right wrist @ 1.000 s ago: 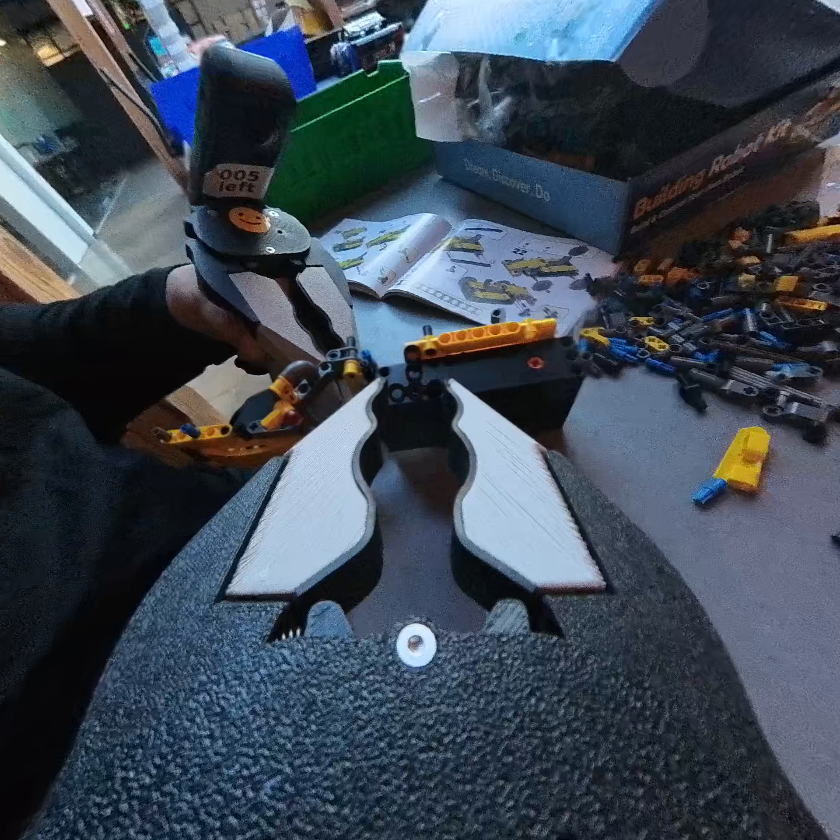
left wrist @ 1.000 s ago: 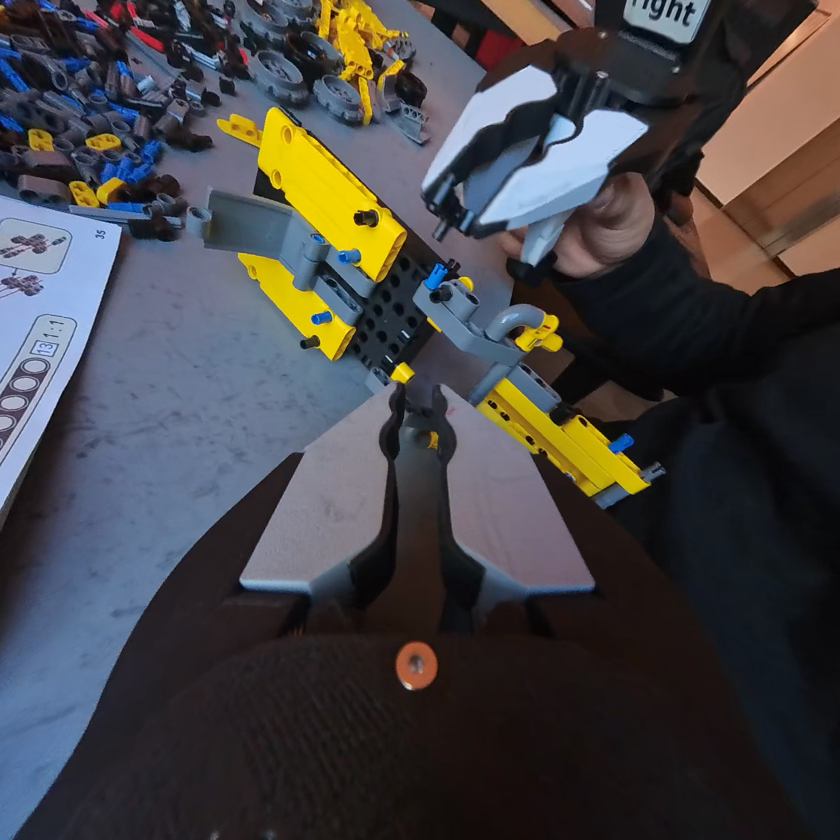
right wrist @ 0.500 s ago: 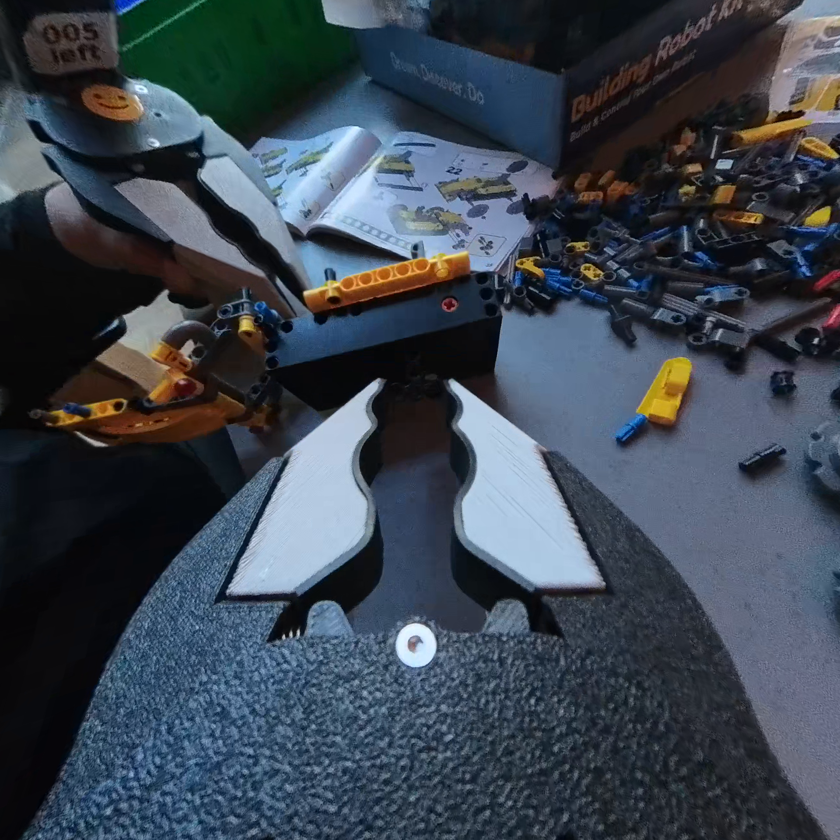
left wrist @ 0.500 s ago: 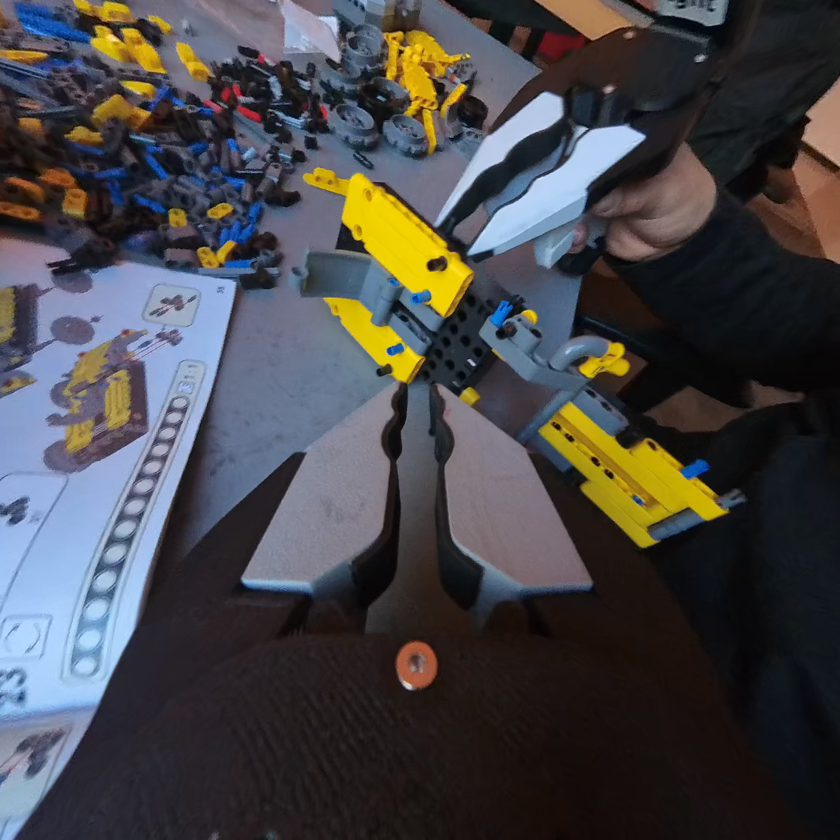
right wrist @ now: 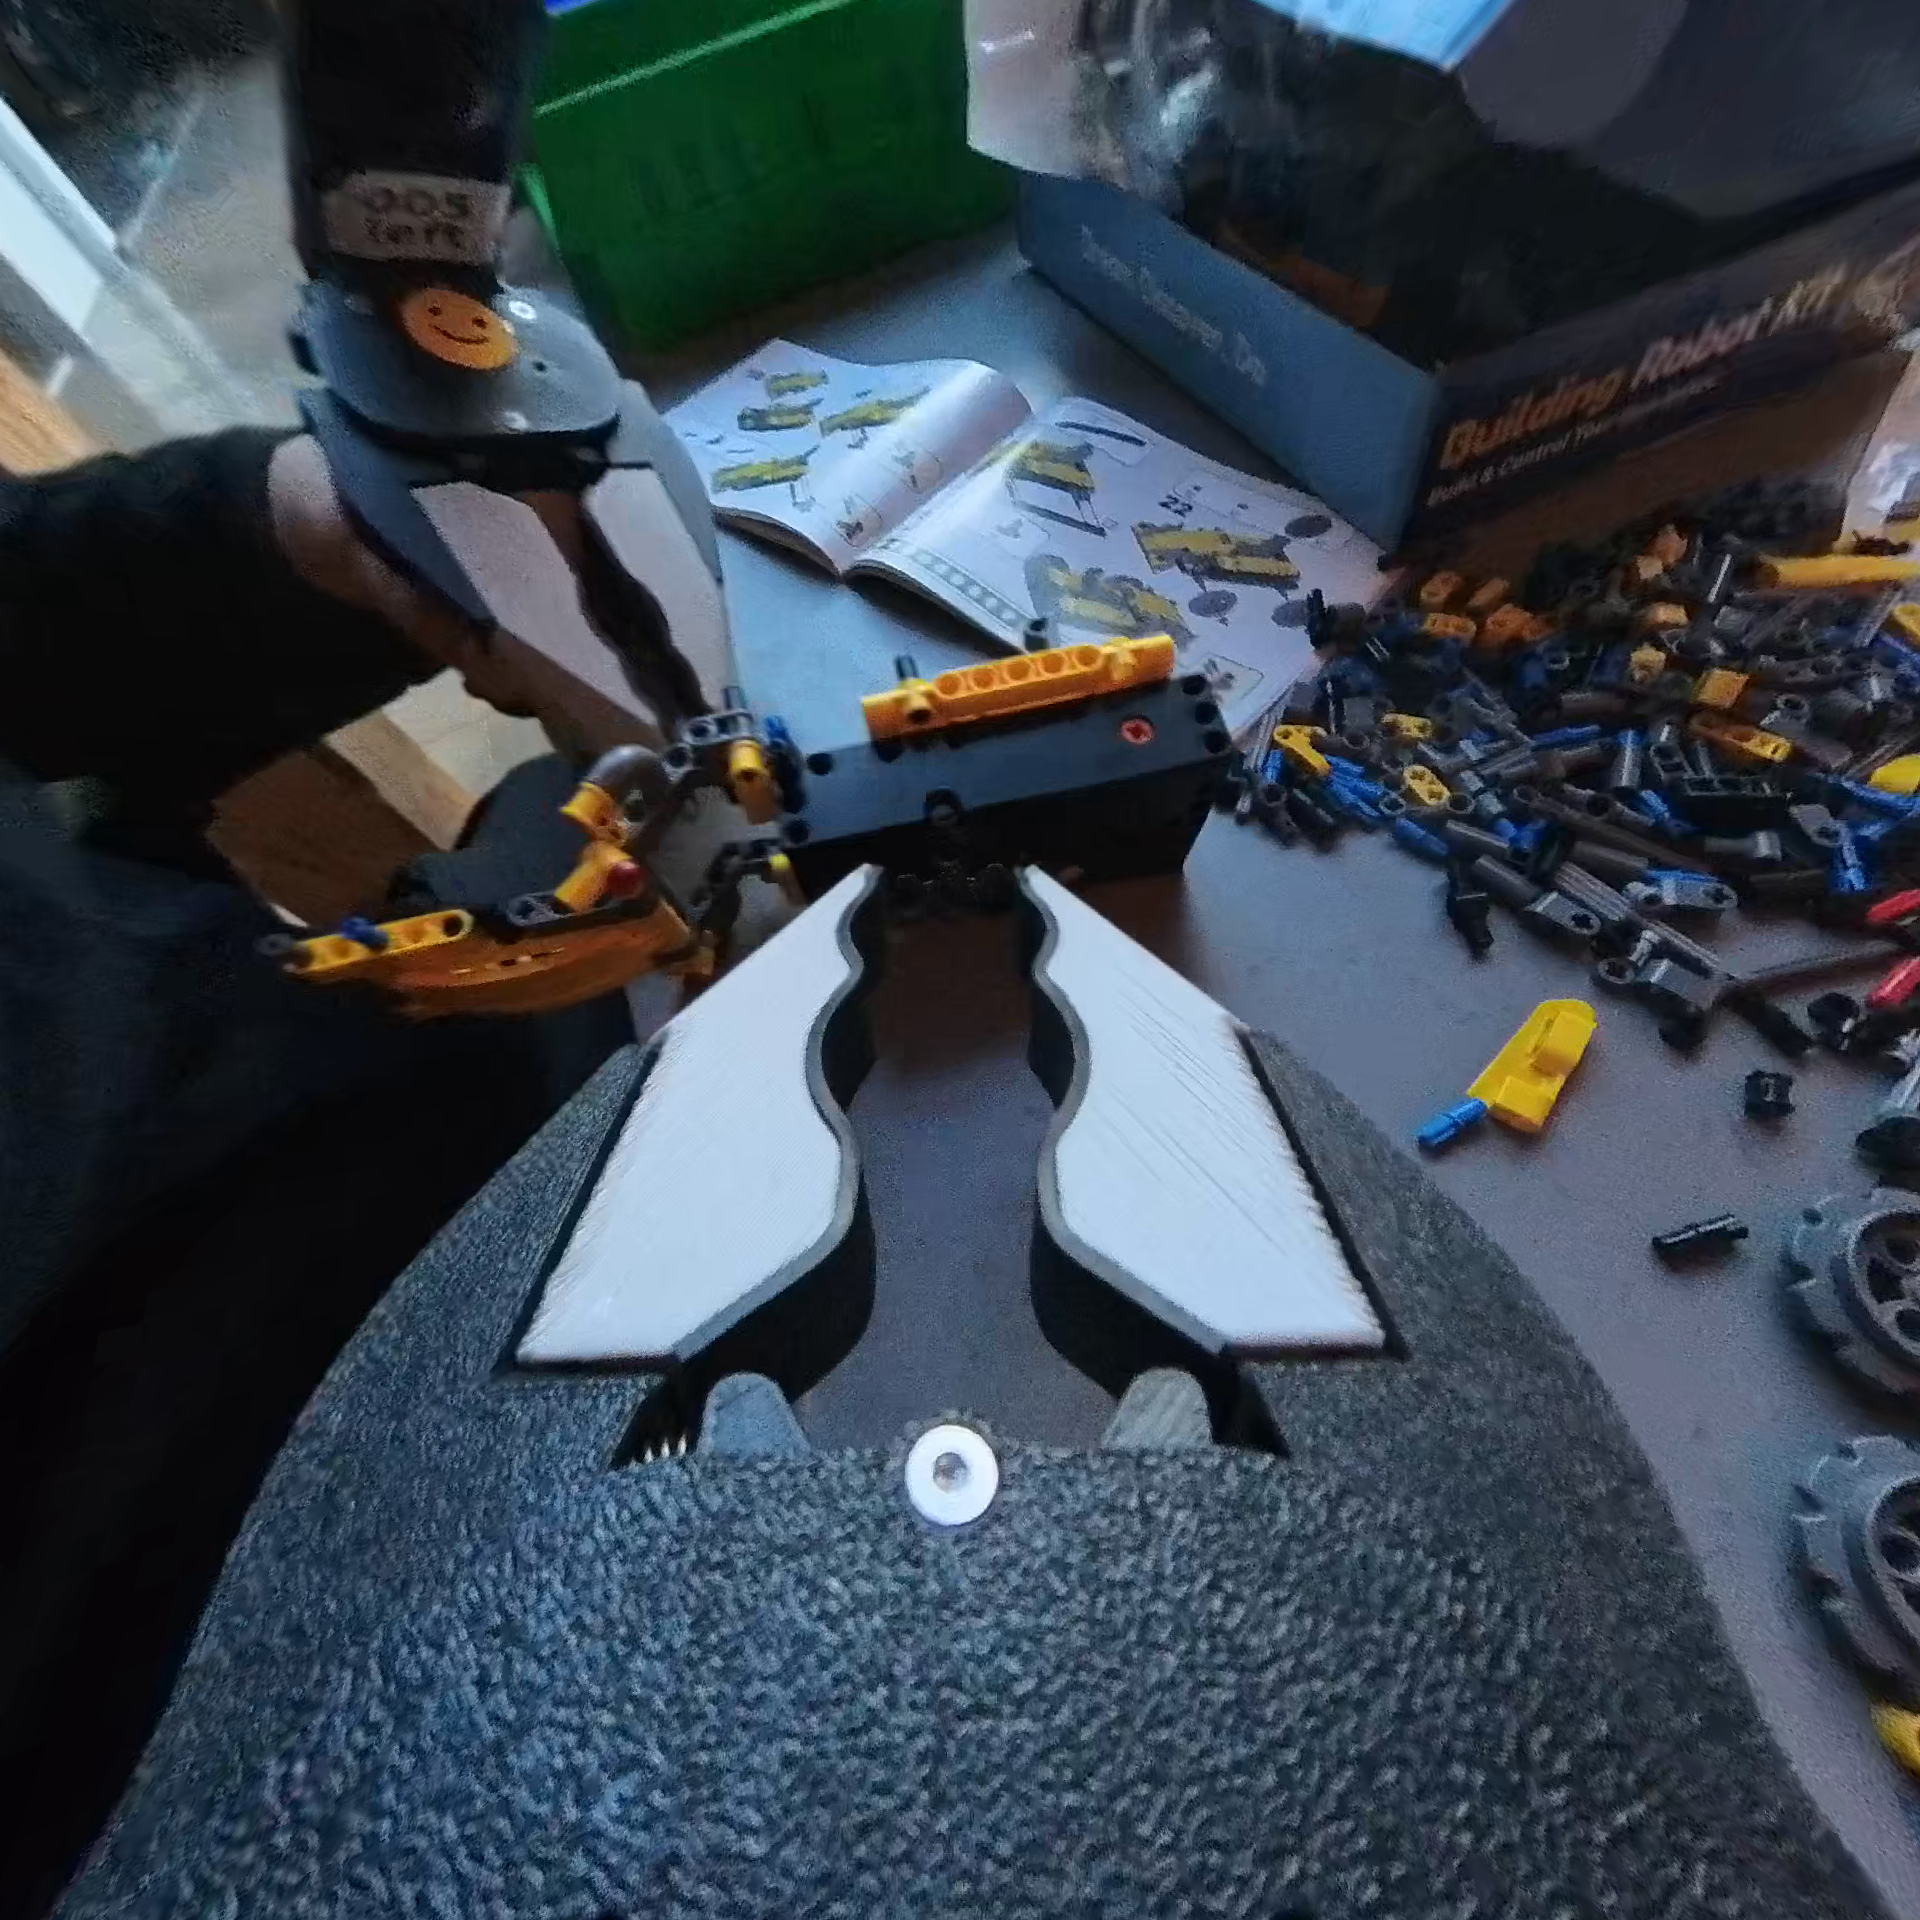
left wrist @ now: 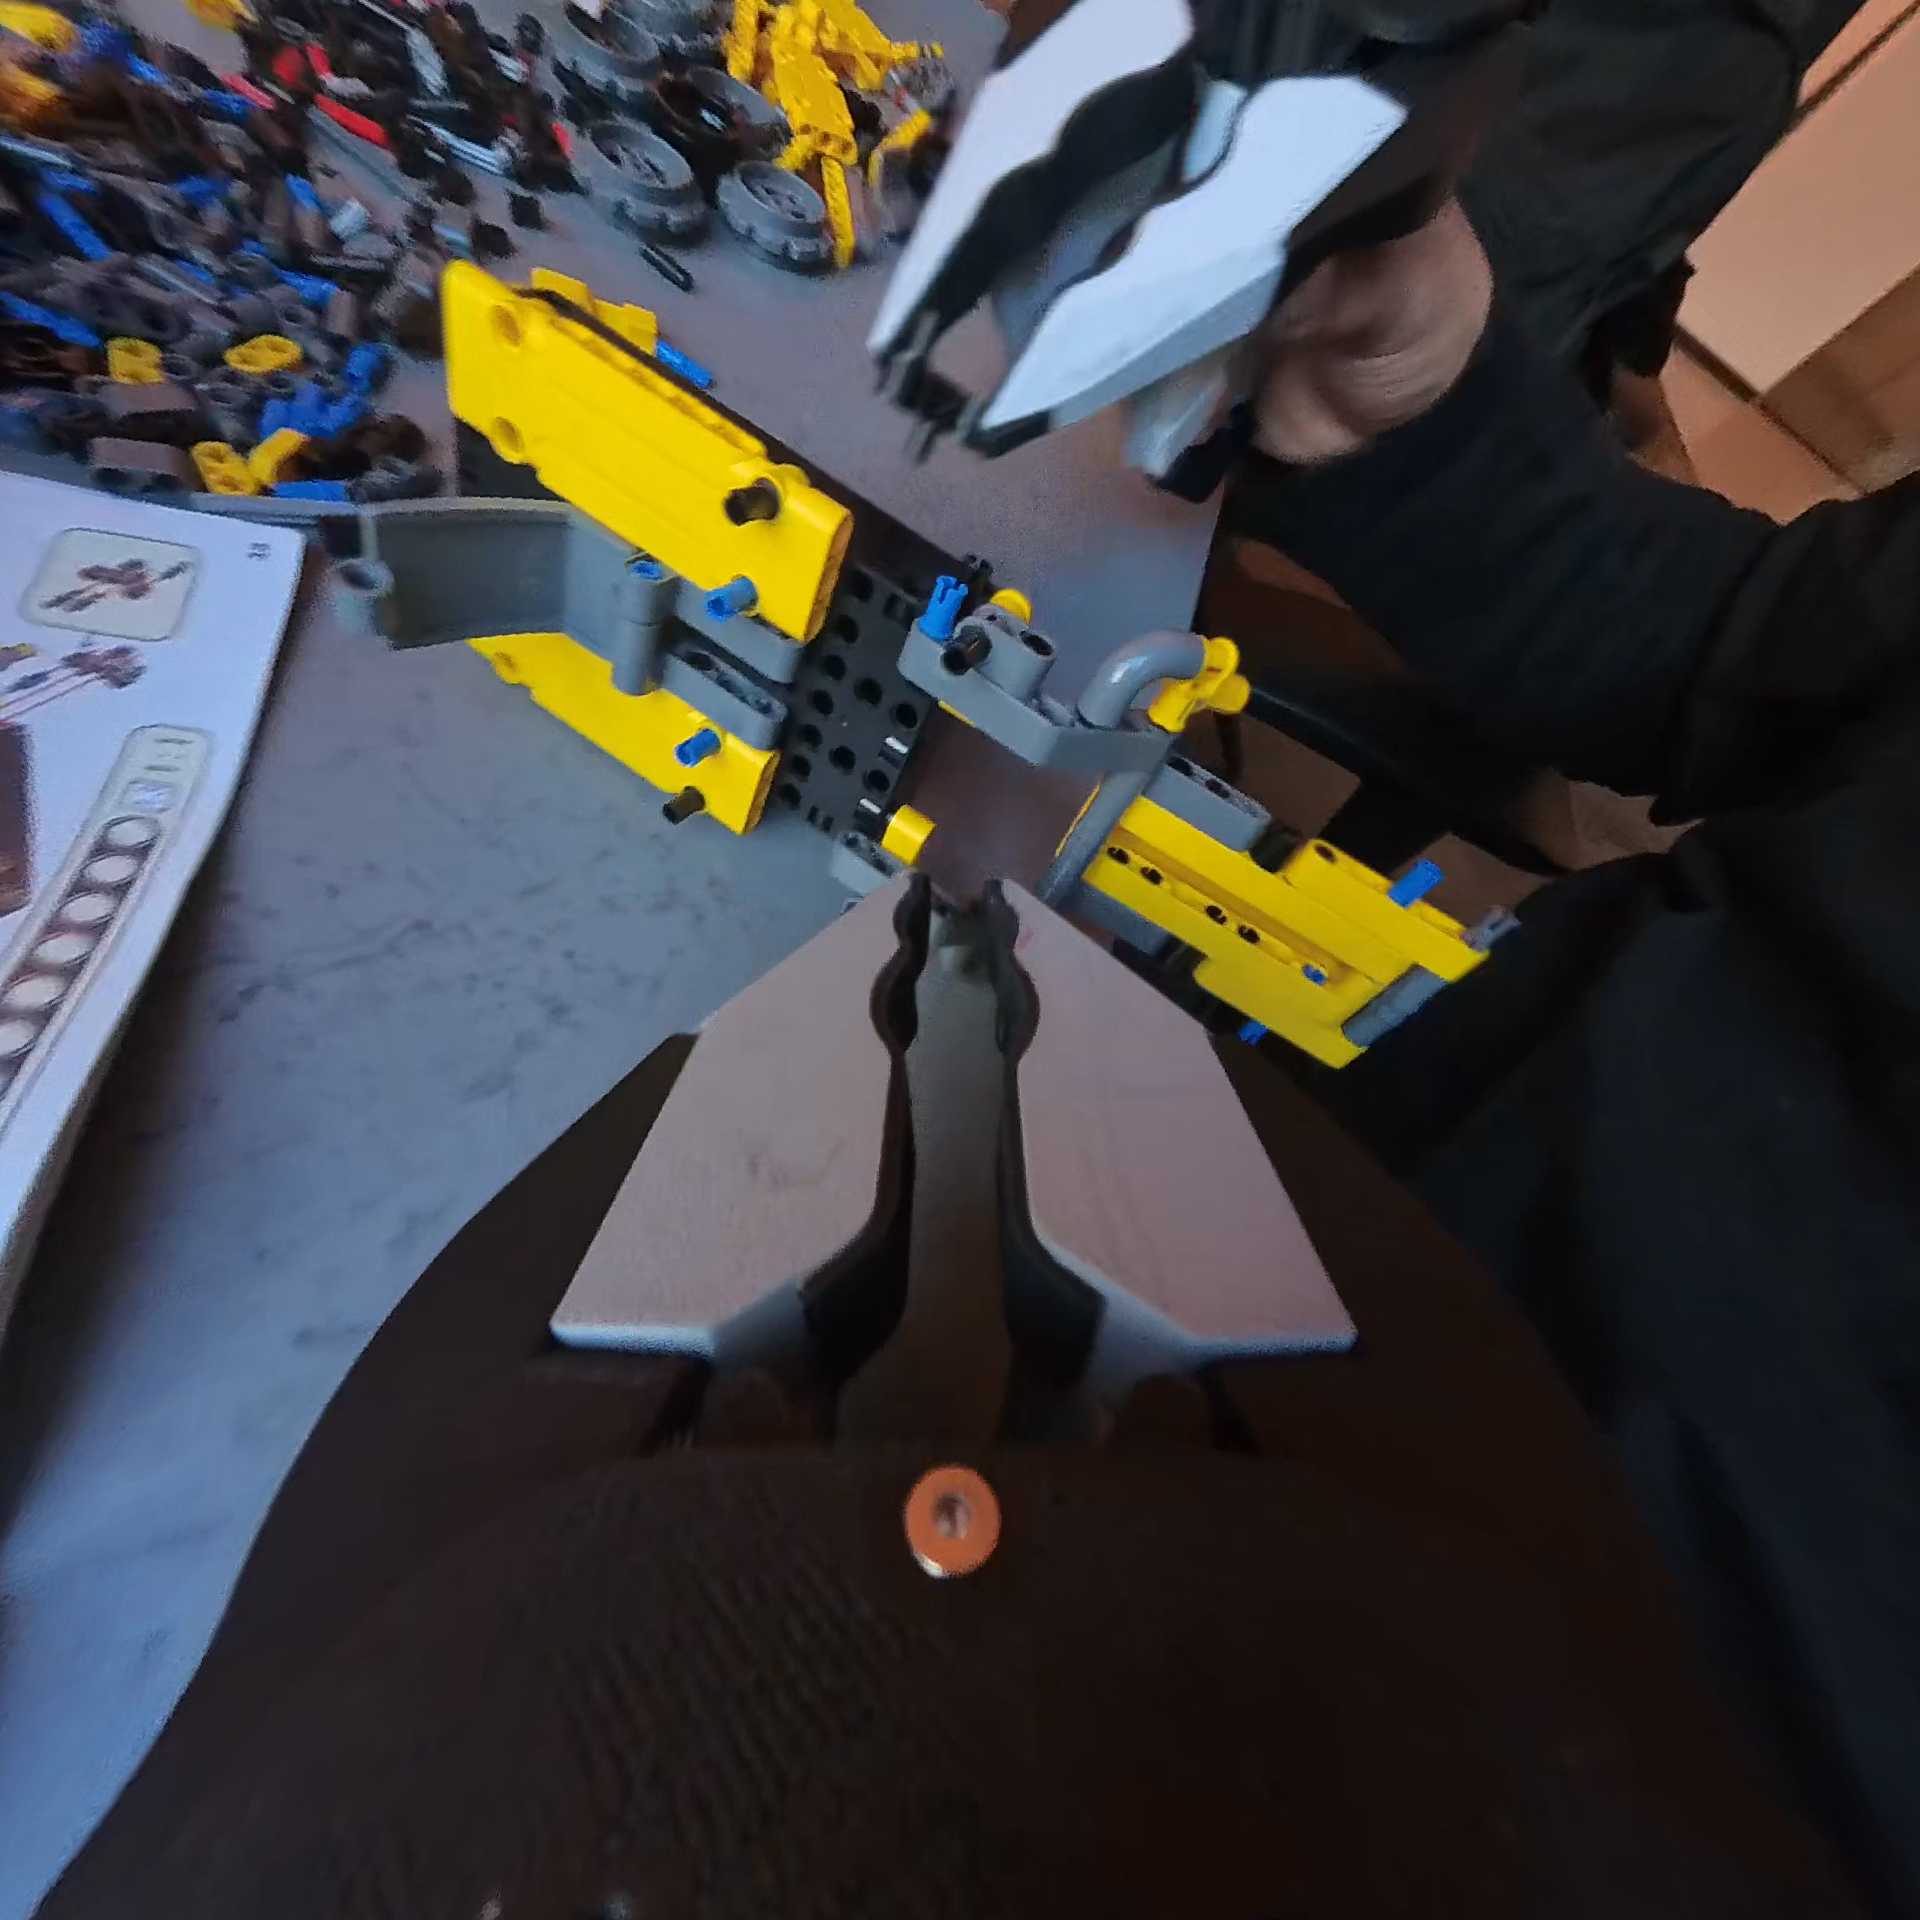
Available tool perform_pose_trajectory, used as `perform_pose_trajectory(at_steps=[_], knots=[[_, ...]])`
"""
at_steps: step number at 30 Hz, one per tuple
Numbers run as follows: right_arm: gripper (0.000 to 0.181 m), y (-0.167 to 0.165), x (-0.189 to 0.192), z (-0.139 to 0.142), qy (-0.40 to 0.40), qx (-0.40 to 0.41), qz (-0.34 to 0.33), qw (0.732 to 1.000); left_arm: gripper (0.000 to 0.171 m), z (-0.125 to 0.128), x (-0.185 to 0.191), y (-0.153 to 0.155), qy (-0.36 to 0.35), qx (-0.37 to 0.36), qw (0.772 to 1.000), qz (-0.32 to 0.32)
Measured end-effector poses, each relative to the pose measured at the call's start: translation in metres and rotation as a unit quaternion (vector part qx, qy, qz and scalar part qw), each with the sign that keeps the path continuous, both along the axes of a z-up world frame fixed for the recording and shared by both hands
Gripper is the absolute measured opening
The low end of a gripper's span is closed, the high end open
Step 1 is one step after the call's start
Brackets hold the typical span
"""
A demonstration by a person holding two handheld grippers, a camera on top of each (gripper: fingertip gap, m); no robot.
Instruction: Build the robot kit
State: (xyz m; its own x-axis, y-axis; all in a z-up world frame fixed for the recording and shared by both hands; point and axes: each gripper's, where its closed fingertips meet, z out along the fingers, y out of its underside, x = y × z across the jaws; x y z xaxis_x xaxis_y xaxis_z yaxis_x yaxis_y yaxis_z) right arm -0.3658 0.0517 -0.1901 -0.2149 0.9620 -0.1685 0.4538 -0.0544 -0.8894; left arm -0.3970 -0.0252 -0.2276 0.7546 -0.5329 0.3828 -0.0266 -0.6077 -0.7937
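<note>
A brick model lies at the table's edge: a black block point(right wrist: 997, 790) with yellow panels point(left wrist: 644, 468) and a grey-and-yellow arm section point(left wrist: 1268, 914) that hangs past the edge. My left gripper point(left wrist: 953, 902) is nearly closed on the model at the joint between block and arm. It also shows in the right wrist view point(right wrist: 717, 717). My right gripper point(right wrist: 948, 883) is shut on a small black connector point(right wrist: 940, 904) and holds it against the block's side. I cannot tell if the two are joined. In the left wrist view the right gripper point(left wrist: 935, 405) sits just beyond the yellow panels.
An open instruction booklet point(right wrist: 987, 499) lies behind the model. A pile of loose parts point(right wrist: 1610, 727) covers the table to the right, with a loose yellow piece point(right wrist: 1532, 1060) and wheels point(right wrist: 1870, 1288). A blue box point(right wrist: 1455, 312) and a green crate point(right wrist: 748, 156) stand at the back. About 10 cm separates my left fingertips from my right. The right tips stand about 12 cm off the loose yellow piece point(right wrist: 1532, 1060).
Both grippers and the model have shifted a little. The left view backed off half a second ago and is close again. Both grips look unchanged.
</note>
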Motion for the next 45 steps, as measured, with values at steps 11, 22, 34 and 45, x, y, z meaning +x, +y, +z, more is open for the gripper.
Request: perform_pose_trajectory(at_steps=[11, 22, 34, 45], knots=[[0.024, -0.037, -0.017, 0.013, -0.011, 0.039, 0.076, 0.996, 0.006, 0.062, -0.018, 0.021, 0.043, 0.107, 0.993, -0.025], [0.023, -0.039, -0.02, 0.005, -0.035, 0.048, 0.076, 0.995, 0.003, 0.053, 0.002, 0.042, 0.061, 0.085, 0.988, -0.11], [0.023, -0.041, -0.024, 0.002, -0.038, 0.037, 0.082, 0.995, 0.003, 0.048, 0.008, 0.035, 0.038, 0.067, 0.984, -0.161], [0.026, -0.035, -0.019, 0.016, -0.009, 0.017, 0.079, 0.997, 0.003, 0.047, 0.006, 0.034, 0.037, 0.068, 0.982, -0.174]])
